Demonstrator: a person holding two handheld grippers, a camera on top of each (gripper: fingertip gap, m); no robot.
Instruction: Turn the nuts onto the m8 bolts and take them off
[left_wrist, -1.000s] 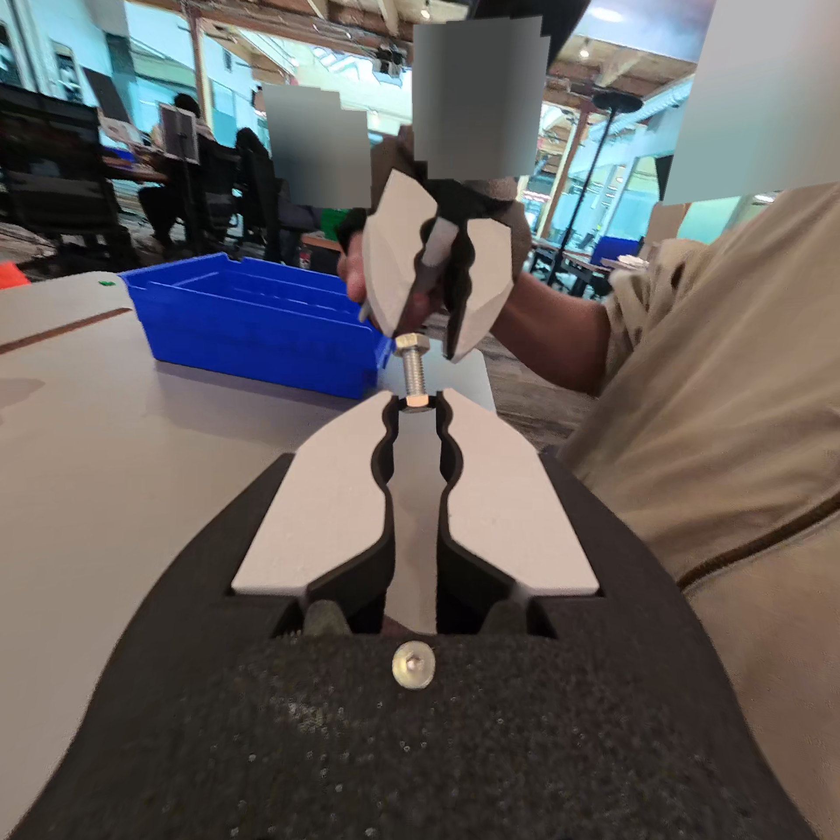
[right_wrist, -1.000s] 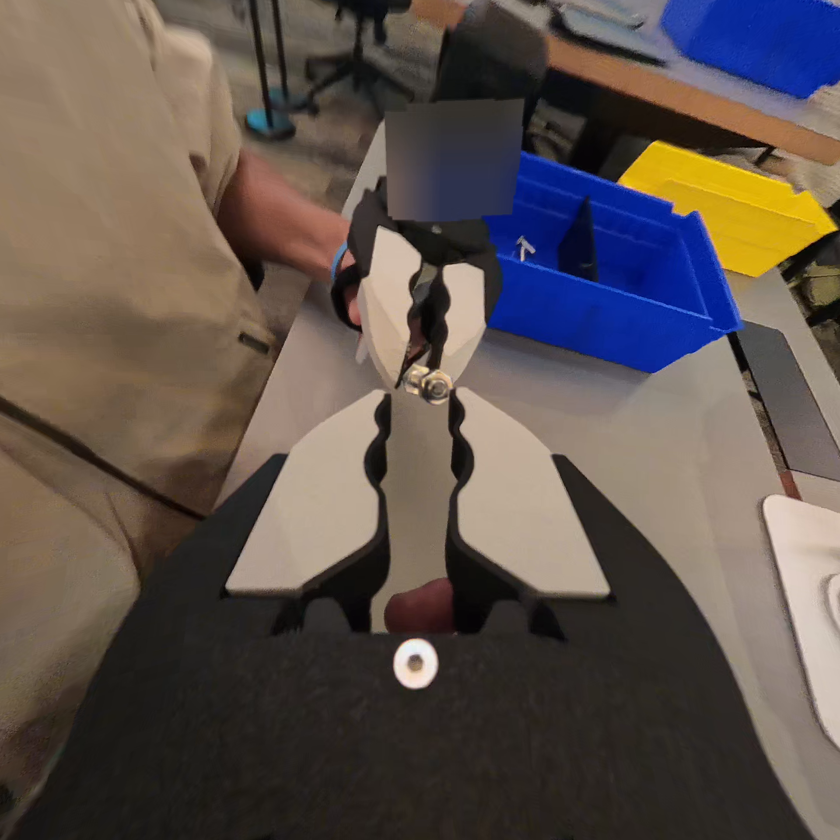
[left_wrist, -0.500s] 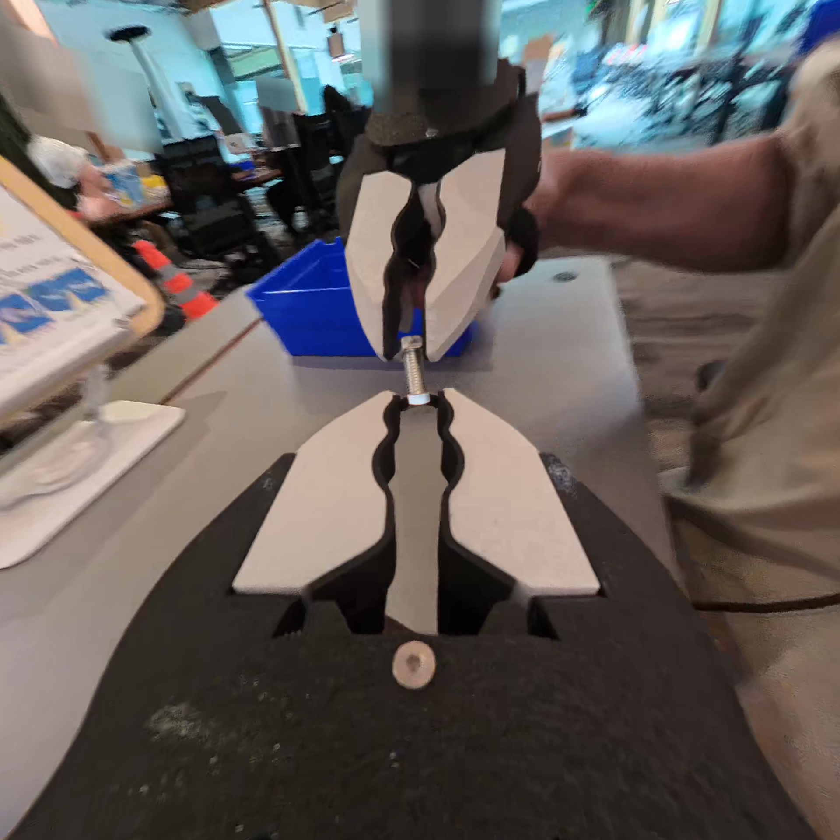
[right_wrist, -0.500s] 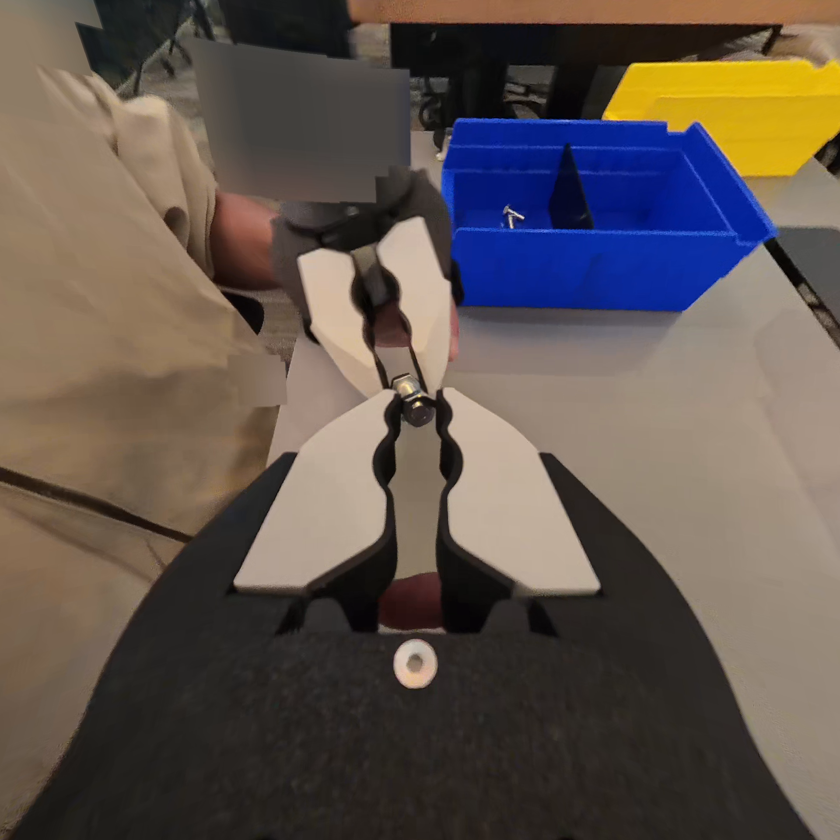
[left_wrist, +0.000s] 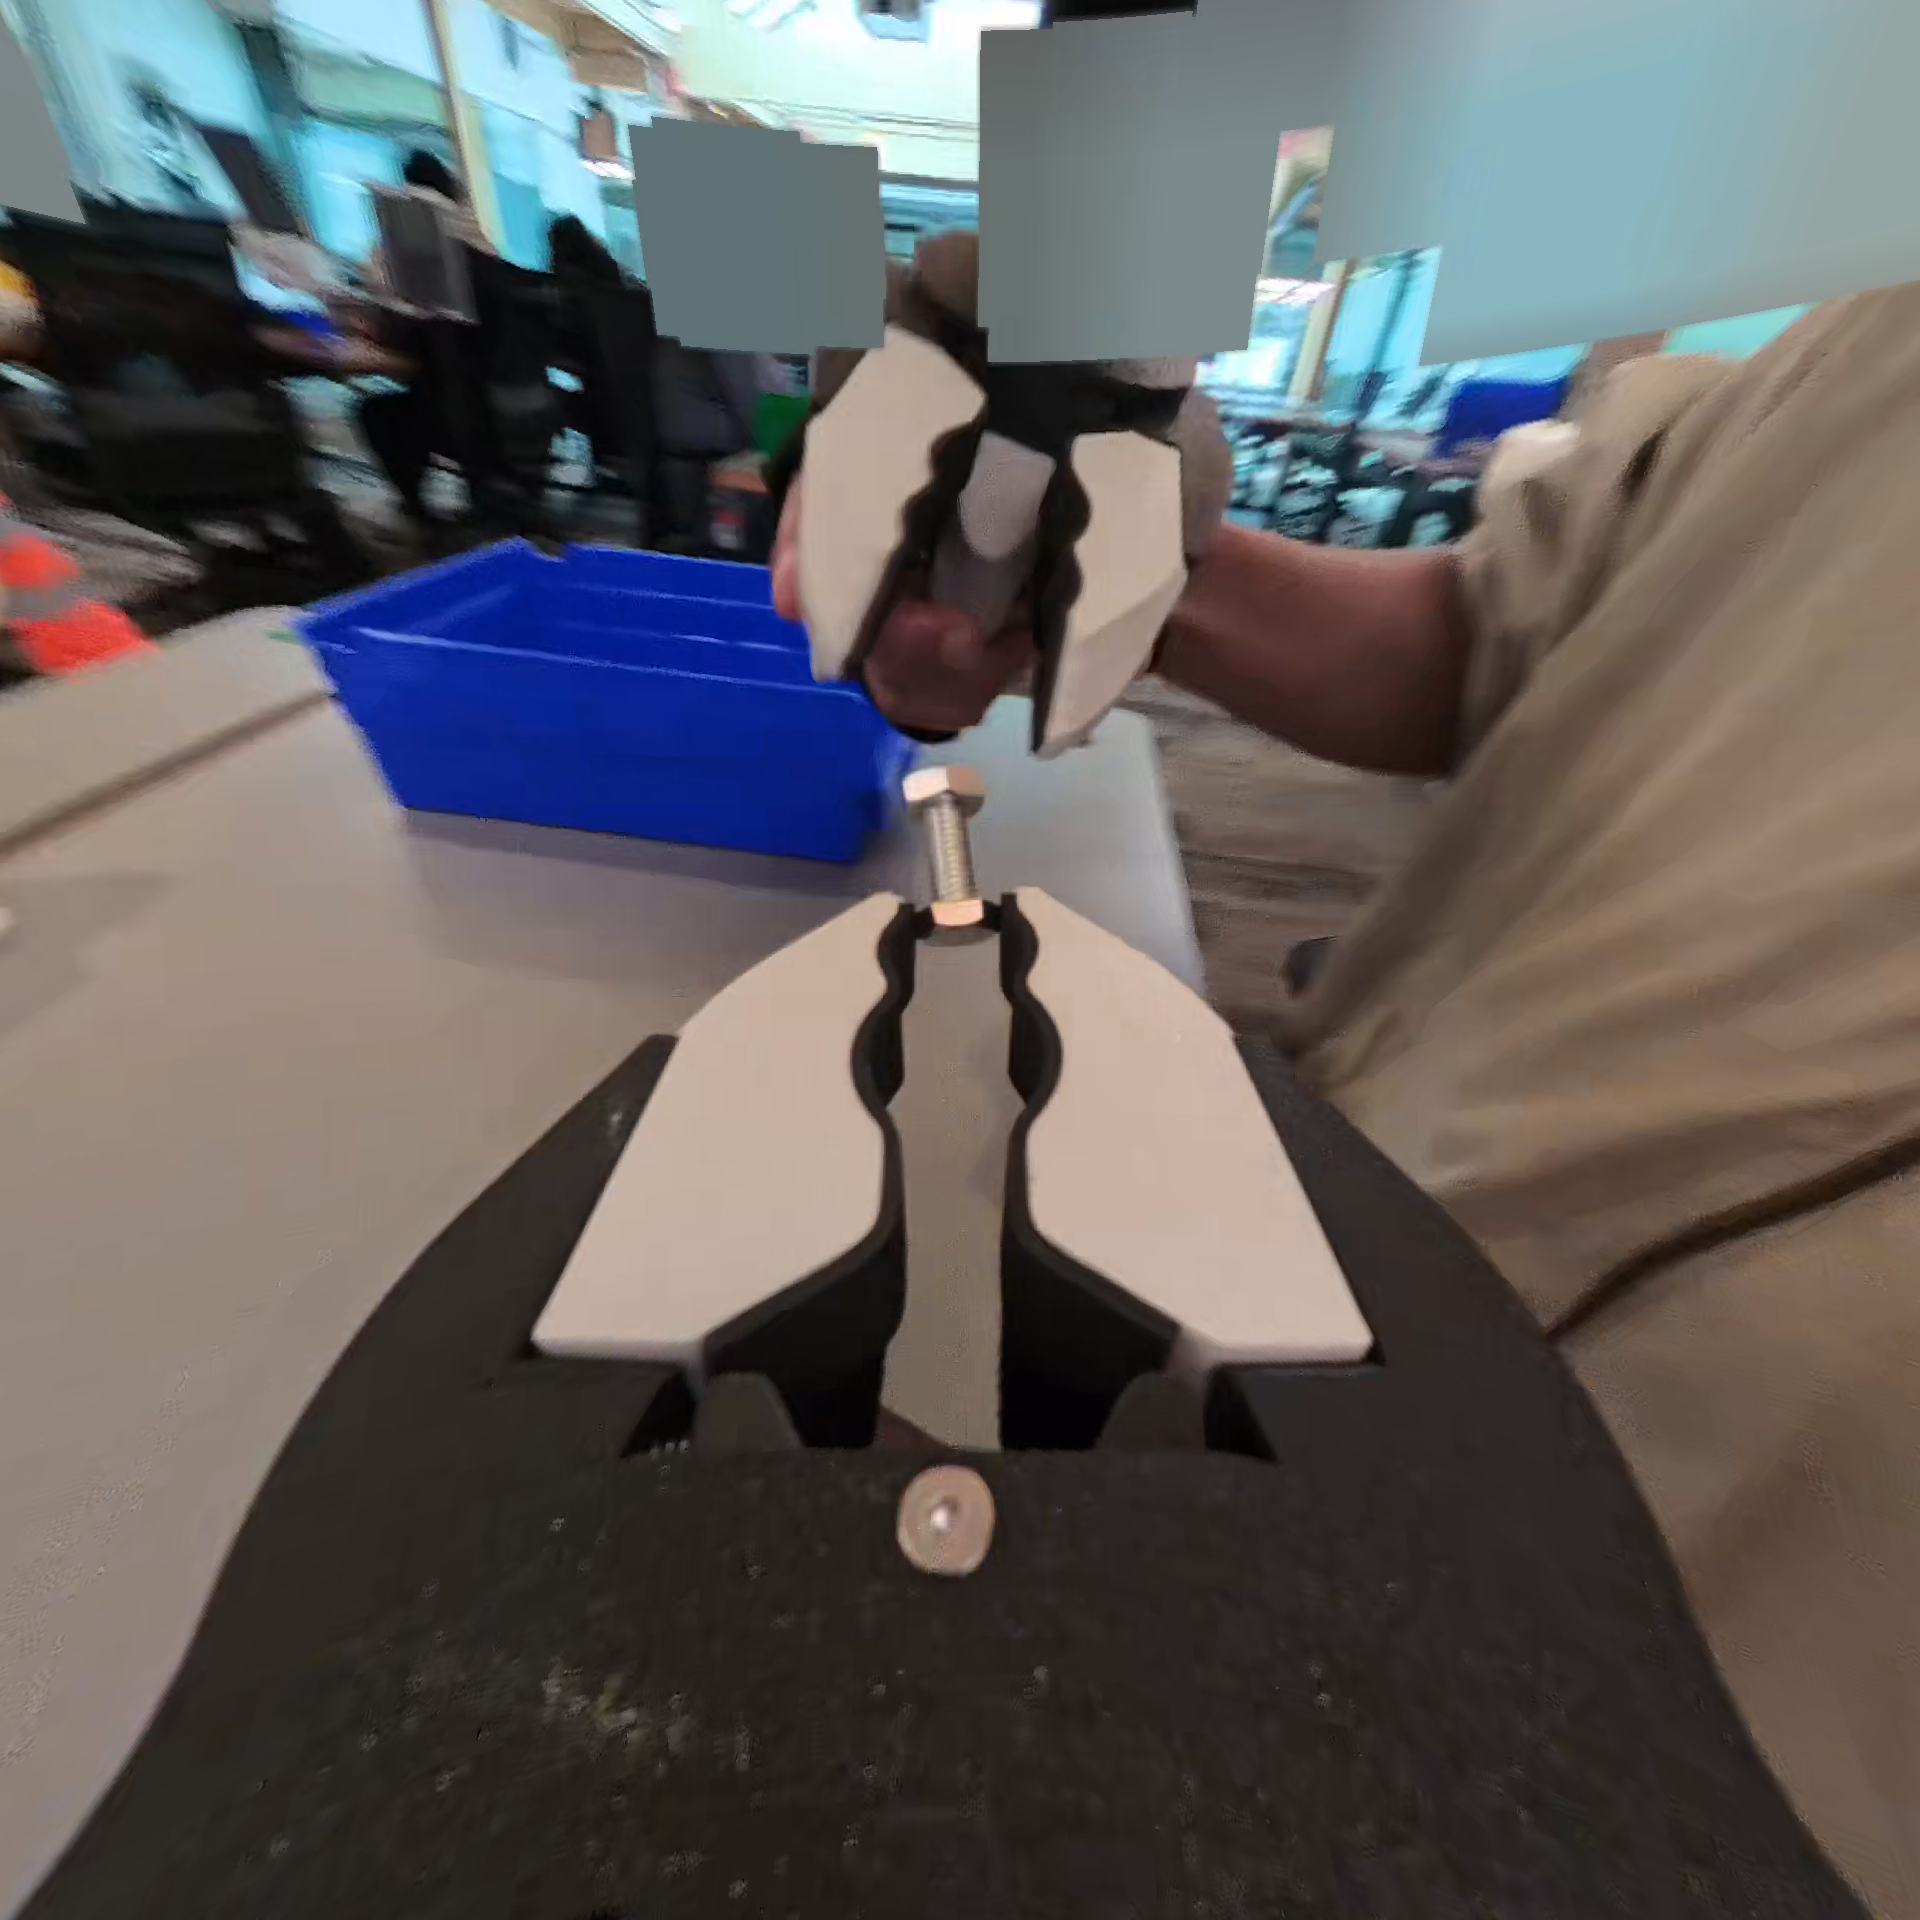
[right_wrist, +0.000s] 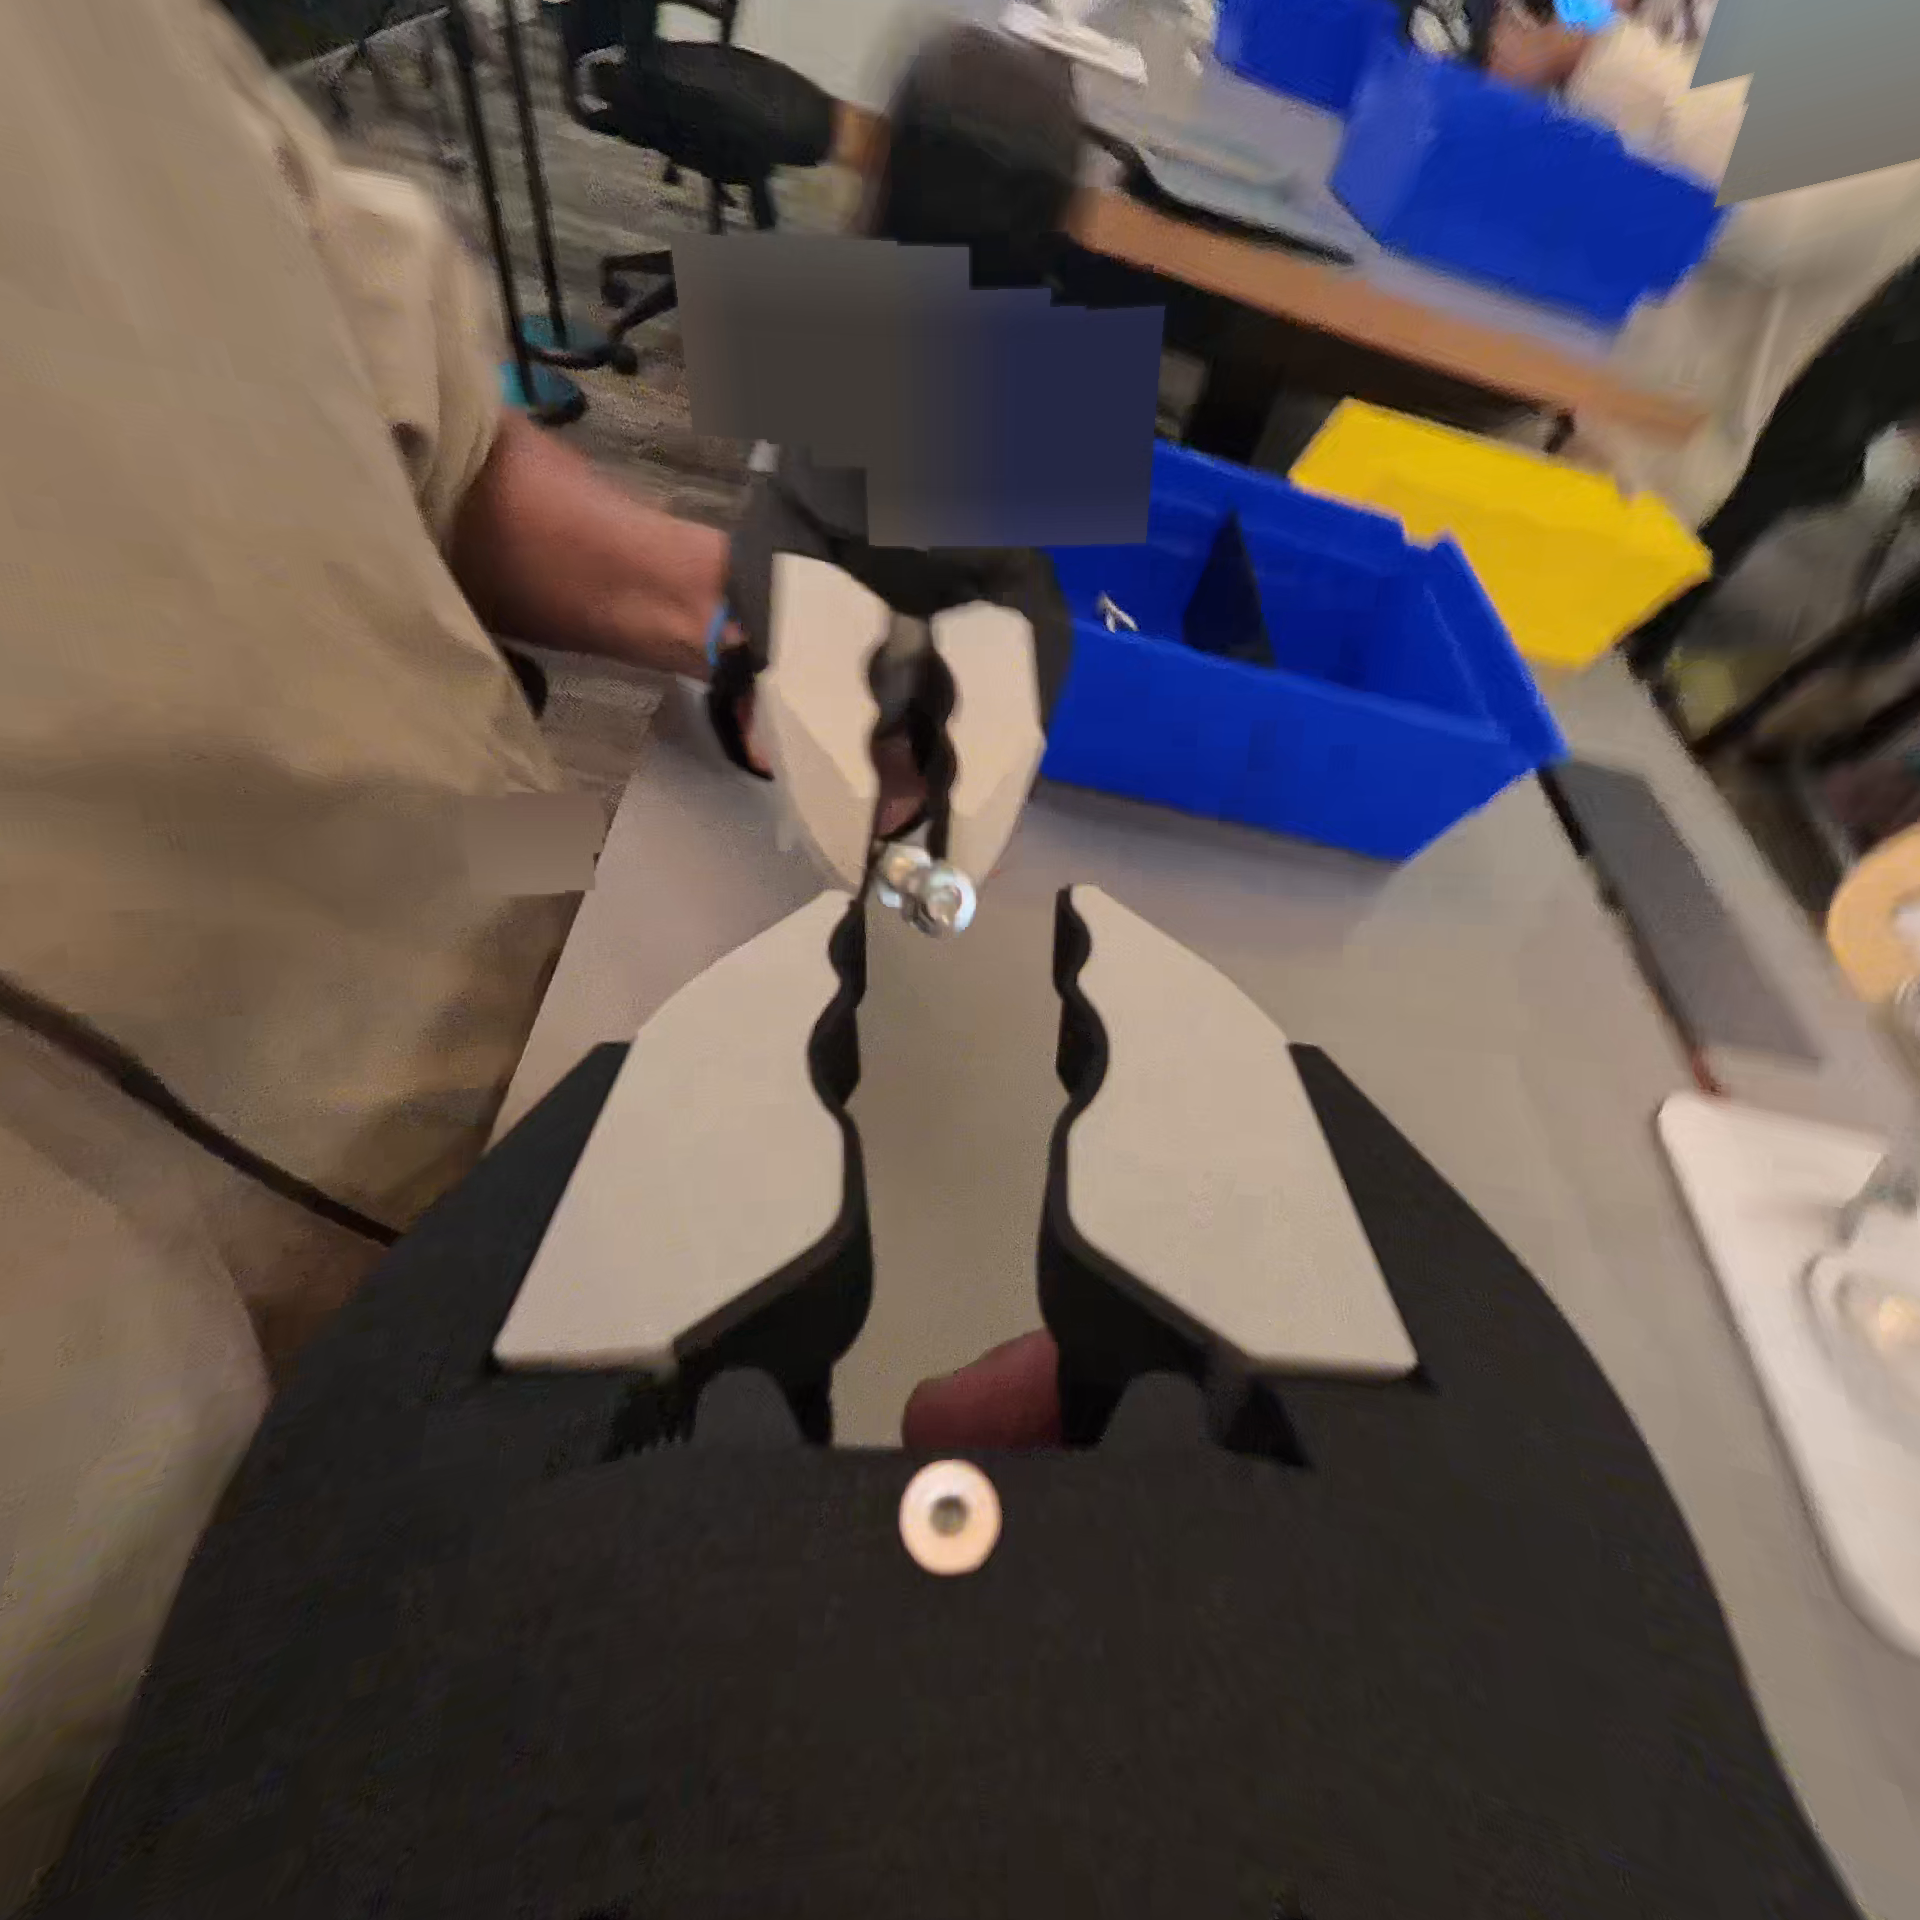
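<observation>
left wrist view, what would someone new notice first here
First the silver bolt standing up at the tips of the left gripper, which is shut on the nut at the bolt's lower end. Just above it hangs the right gripper, jaws apart, clear of the bolt's head. Behind, to the left, a bright blue bin sits on the grey table.

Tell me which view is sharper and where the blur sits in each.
Left wrist view is sharper: the bolt and the left tongs gripping the nut are crisp, with only the background smeared. Right wrist view is motion-blurred throughout: the blue bin is soft, and the right tongs have smeared edges.
</observation>
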